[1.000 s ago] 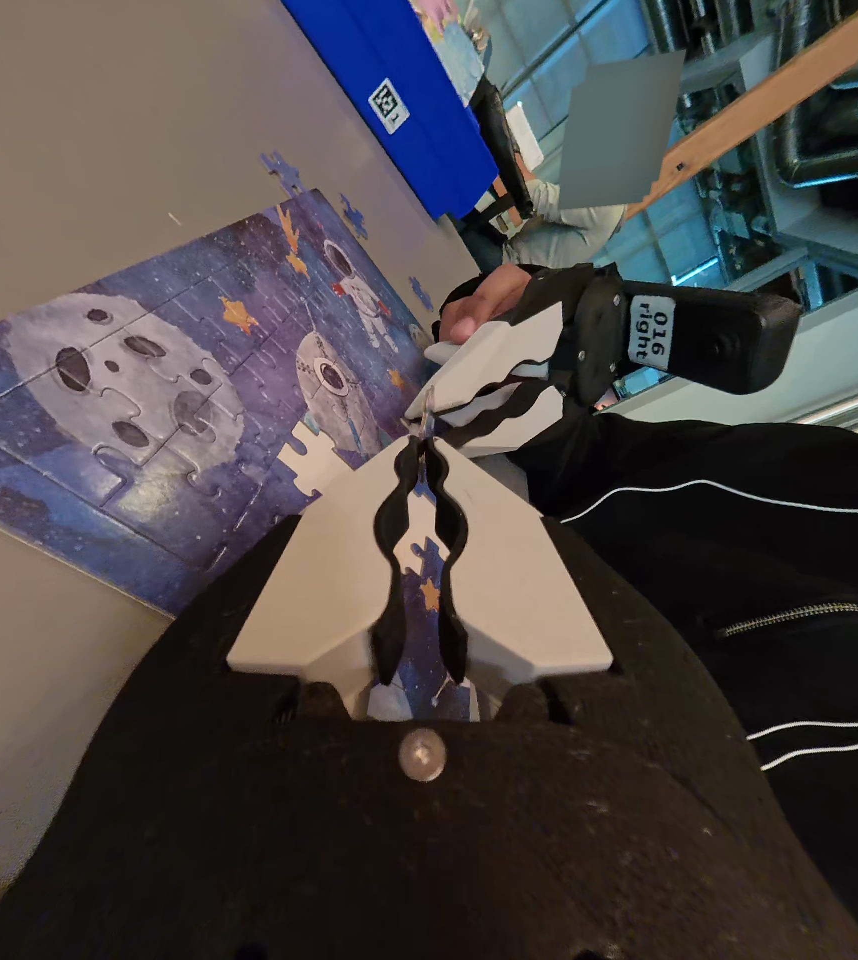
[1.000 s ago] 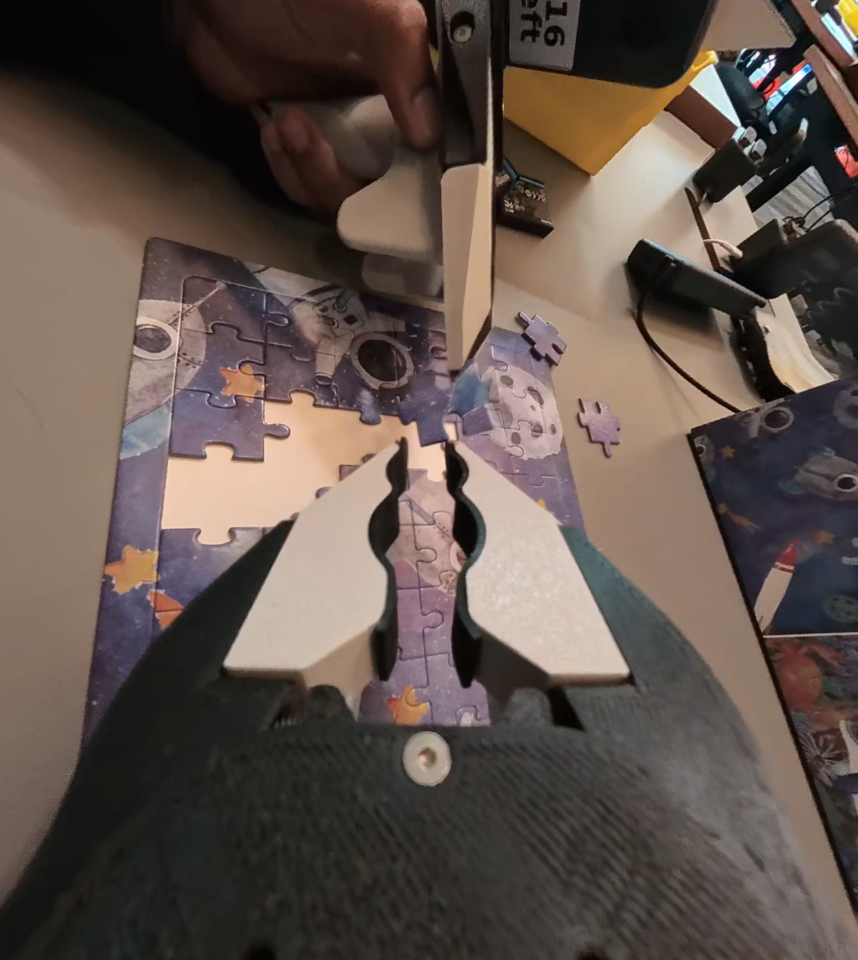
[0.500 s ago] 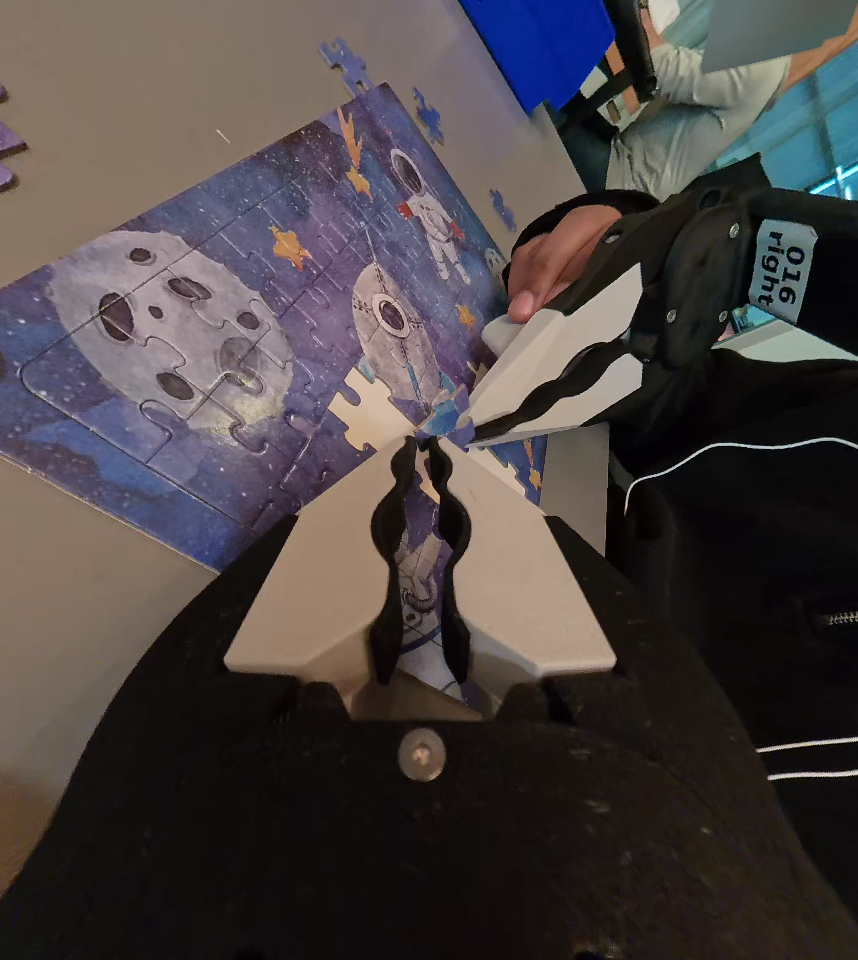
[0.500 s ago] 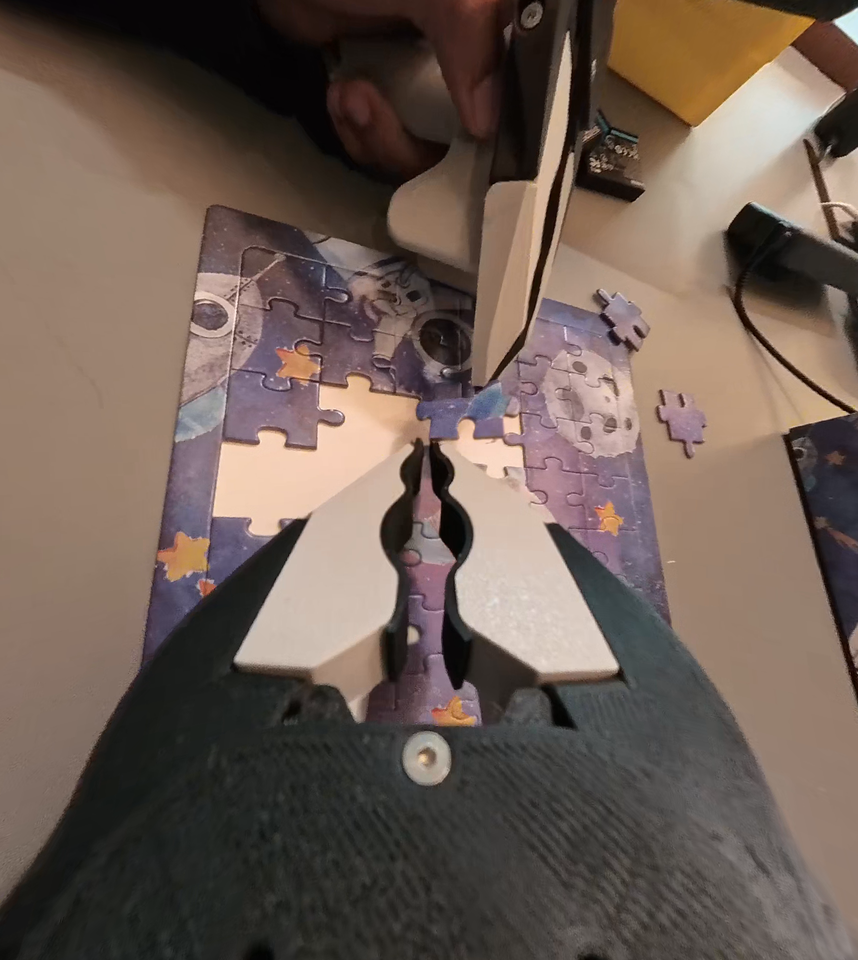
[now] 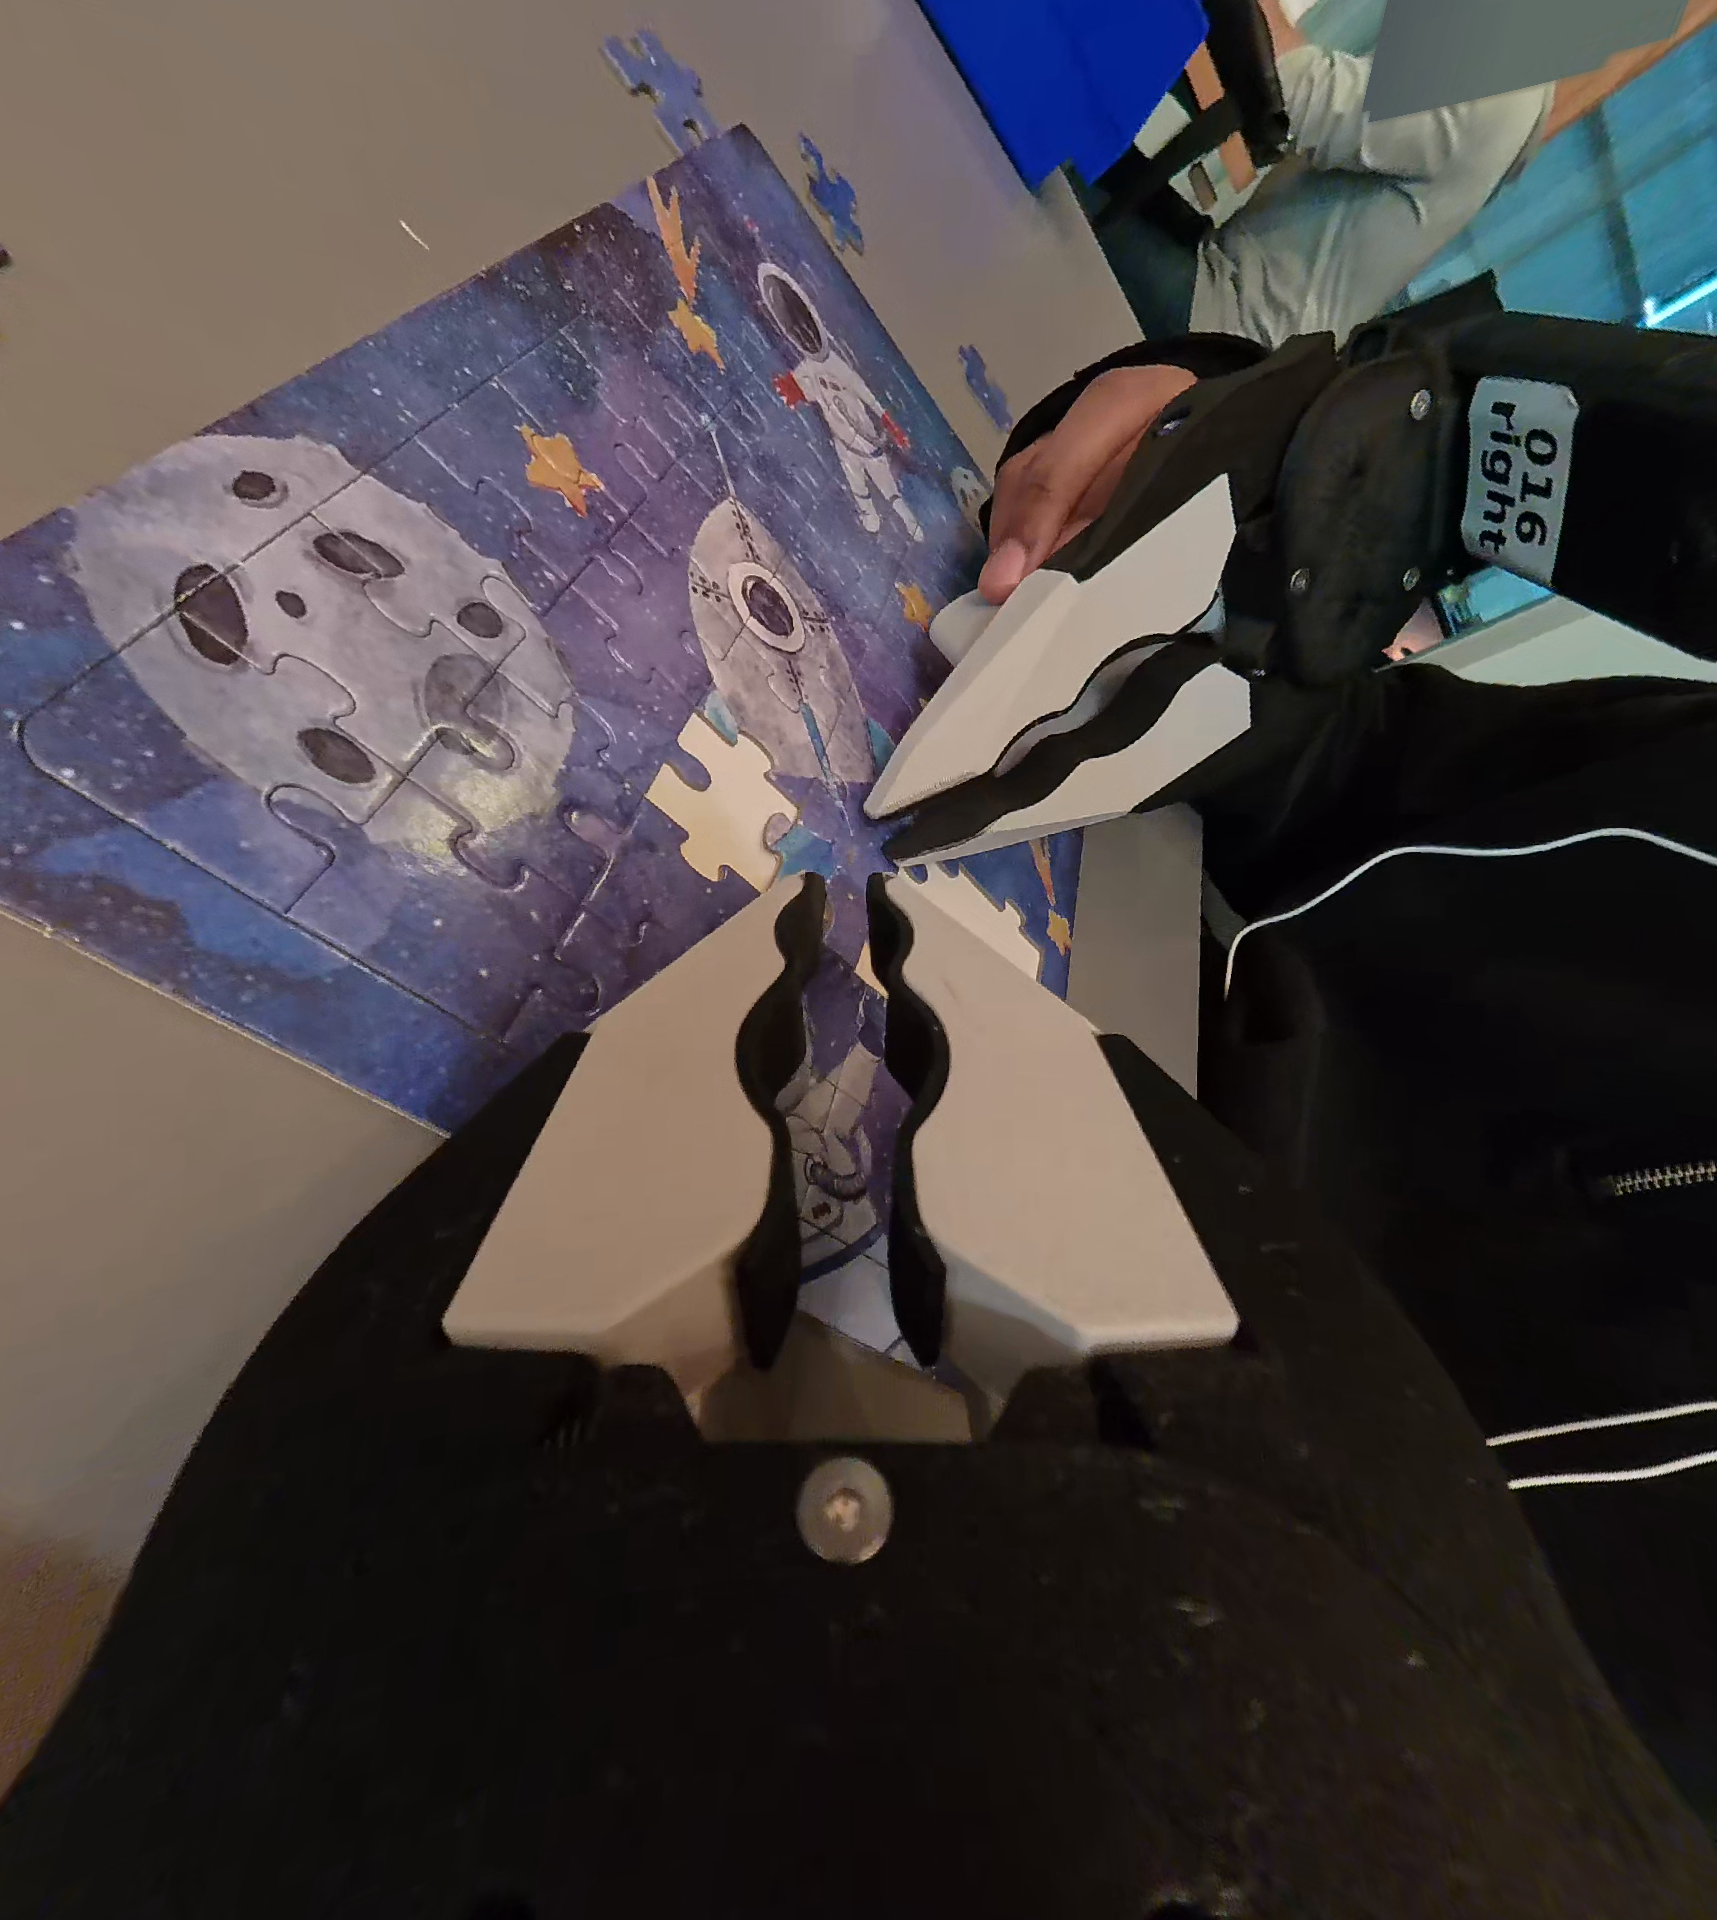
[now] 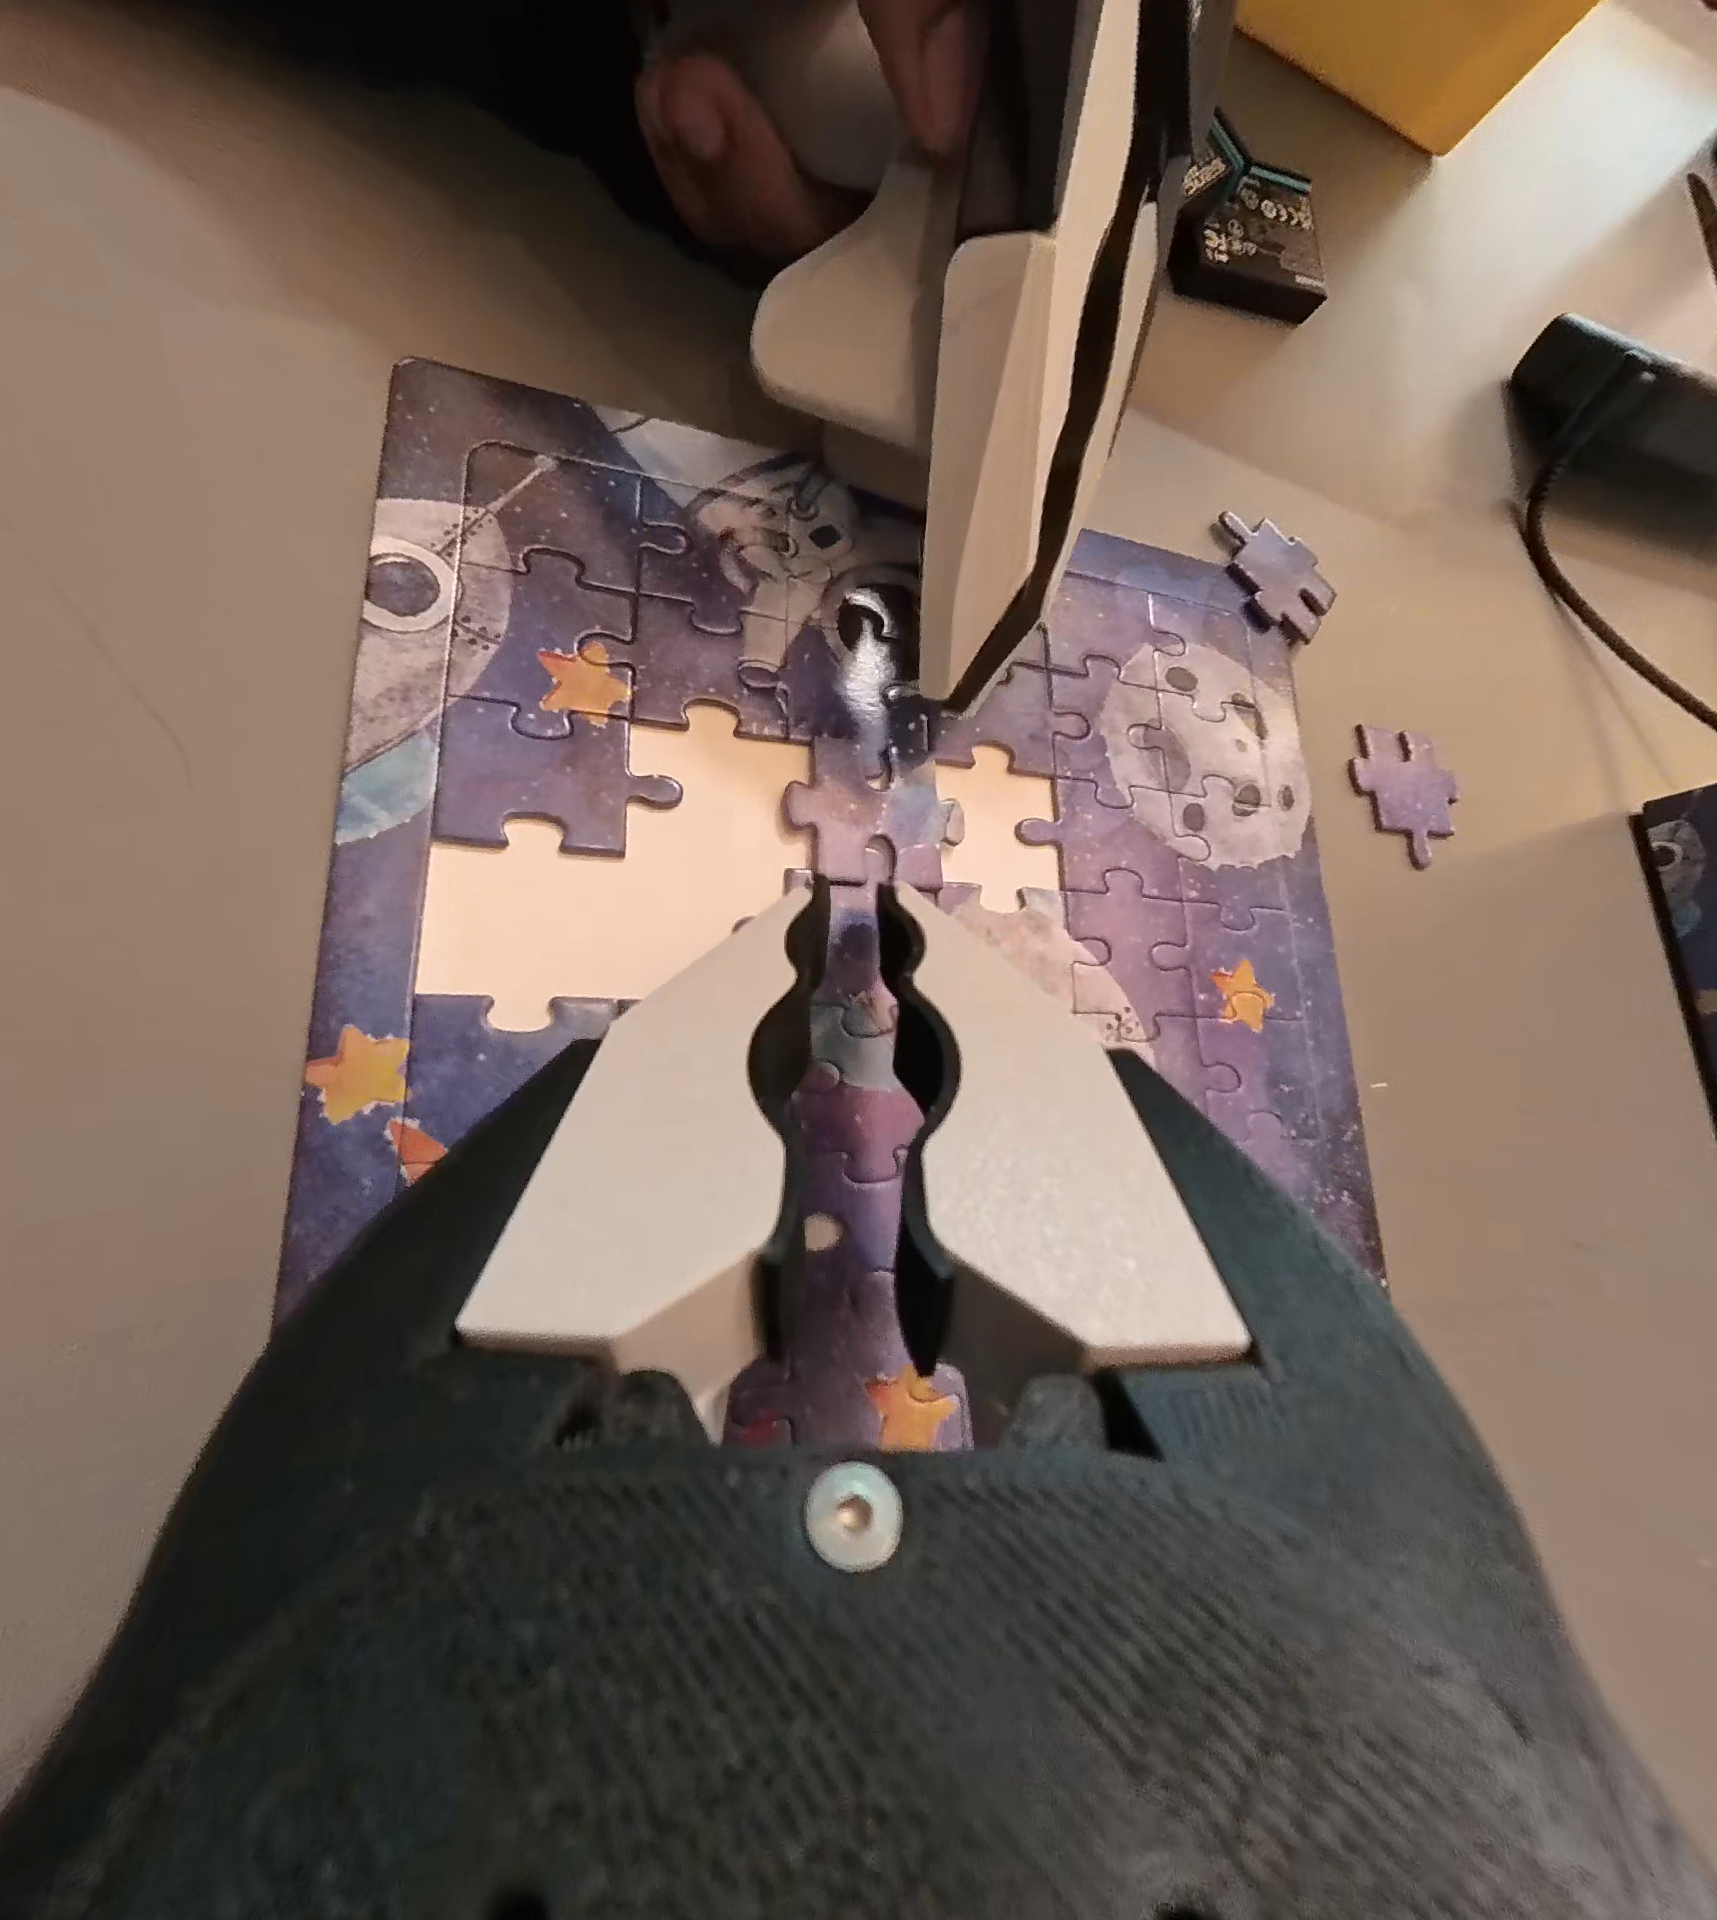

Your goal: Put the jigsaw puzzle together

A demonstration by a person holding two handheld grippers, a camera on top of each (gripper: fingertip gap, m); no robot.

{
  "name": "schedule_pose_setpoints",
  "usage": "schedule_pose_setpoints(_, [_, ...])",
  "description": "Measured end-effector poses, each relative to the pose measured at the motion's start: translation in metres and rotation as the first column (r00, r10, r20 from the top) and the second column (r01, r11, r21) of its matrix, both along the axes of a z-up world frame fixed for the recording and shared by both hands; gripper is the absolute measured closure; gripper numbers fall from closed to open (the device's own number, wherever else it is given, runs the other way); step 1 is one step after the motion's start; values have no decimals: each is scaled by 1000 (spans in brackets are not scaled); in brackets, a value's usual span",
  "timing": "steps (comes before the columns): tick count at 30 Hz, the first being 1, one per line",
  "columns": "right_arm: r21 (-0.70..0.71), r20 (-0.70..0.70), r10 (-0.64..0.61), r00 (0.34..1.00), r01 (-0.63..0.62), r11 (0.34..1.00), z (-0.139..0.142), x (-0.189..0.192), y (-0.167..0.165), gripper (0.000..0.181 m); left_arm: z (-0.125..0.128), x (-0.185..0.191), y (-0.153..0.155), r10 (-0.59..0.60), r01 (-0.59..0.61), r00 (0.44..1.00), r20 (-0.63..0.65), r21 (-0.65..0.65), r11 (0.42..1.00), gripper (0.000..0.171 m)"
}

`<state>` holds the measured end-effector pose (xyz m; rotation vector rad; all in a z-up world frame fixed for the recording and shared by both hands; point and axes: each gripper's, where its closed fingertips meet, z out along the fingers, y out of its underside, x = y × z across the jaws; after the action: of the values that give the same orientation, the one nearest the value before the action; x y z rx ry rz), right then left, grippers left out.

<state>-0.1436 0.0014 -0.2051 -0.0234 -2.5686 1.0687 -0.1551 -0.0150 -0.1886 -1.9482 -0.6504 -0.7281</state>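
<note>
With your right gripper [image 6: 846, 891] low over the jigsaw puzzle [image 6: 1186, 935] on the table [image 6: 106, 623], its fingers stand slightly apart, empty, tips just before a purple piece [image 6: 849, 816] lying in the puzzle's pale gap. Your left gripper [image 5: 843, 883] meets it from across, fingers likewise narrowly parted. Beyond, two loose pieces [image 6: 1405, 790] lie beside the puzzle's edge.

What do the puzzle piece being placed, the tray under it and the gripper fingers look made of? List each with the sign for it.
Puzzle piece: printed cardboard, probably; thin, flat, matte artwork.
Tray: likely cardboard too; bare cream backing shows in the gaps.
Fingers of the right gripper: seemingly hard grey-white plastic, faintly grainy, with black wavy inner pads, possibly rubber.
</note>
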Motion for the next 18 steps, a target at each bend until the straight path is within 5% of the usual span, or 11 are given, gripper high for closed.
schedule_pose_setpoints(9, [-44, 61, -8, 998, 11, 999, 0, 2, -5, 154, -1, 2, 5, -32, 29, 995, -93, -26, 999, 148])
schedule_pose_setpoints(18, [-57, 123, -19, 992, 26, 998, -2, 4, -8, 159, -2, 7, 7, -70, 66, 990, -123, -37, 997, 145])
